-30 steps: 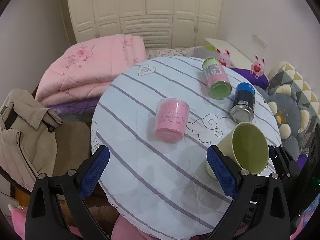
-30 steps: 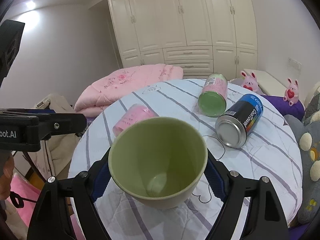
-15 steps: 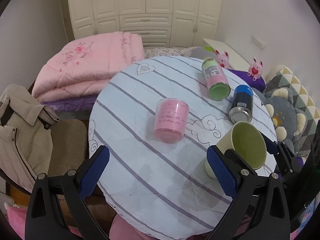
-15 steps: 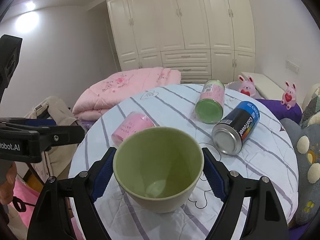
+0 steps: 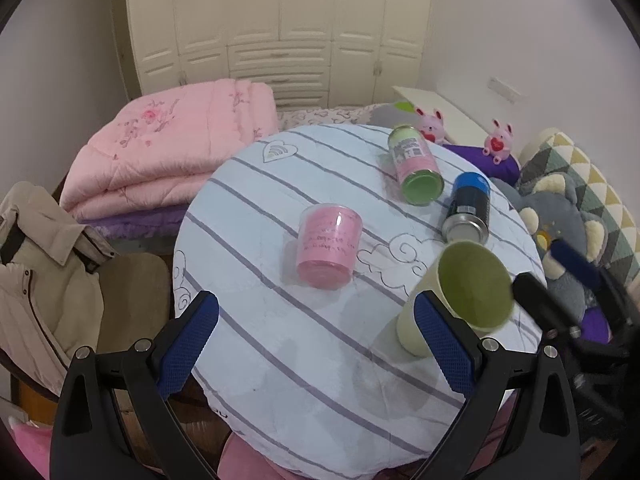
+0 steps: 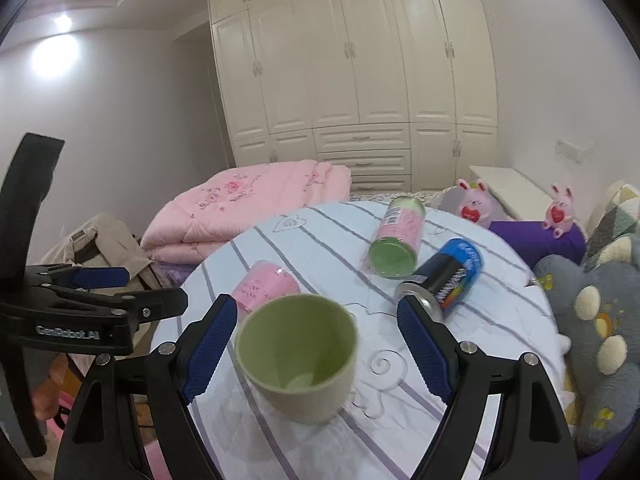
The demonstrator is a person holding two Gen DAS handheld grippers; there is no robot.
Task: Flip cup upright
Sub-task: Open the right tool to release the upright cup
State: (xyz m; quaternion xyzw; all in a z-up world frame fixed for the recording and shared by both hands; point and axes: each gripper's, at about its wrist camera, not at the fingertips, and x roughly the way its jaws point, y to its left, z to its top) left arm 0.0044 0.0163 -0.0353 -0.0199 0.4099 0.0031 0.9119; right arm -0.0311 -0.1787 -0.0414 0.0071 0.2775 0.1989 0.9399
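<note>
Where the round table with its white, grey-striped cloth [image 6: 460, 380] meets the near right edge, we find the pale green plastic cup [image 6: 298, 364] standing with its mouth upward, its base on the cloth. We see the right gripper [image 6: 316, 350] spread wide around this cup: the blue-padded left finger [image 6: 210, 346] lies just beside the rim, while the right one stands apart from it, so neither pinches the cup. We also note that the left gripper [image 5: 316, 350] is spread wide over the near part of the table, holding nothing. Behind the cup lie three objects on their sides: a pink translucent plastic tub [image 5: 329, 252], a pink canister with a green lid [image 5: 416, 166] and a blue-and-black metal can [image 5: 468, 212]. Beyond the table we see a folded pink quilt [image 5: 168, 152], a beige jacket [image 5: 44, 256] and two pink plush rabbits [image 6: 476, 202].
</note>
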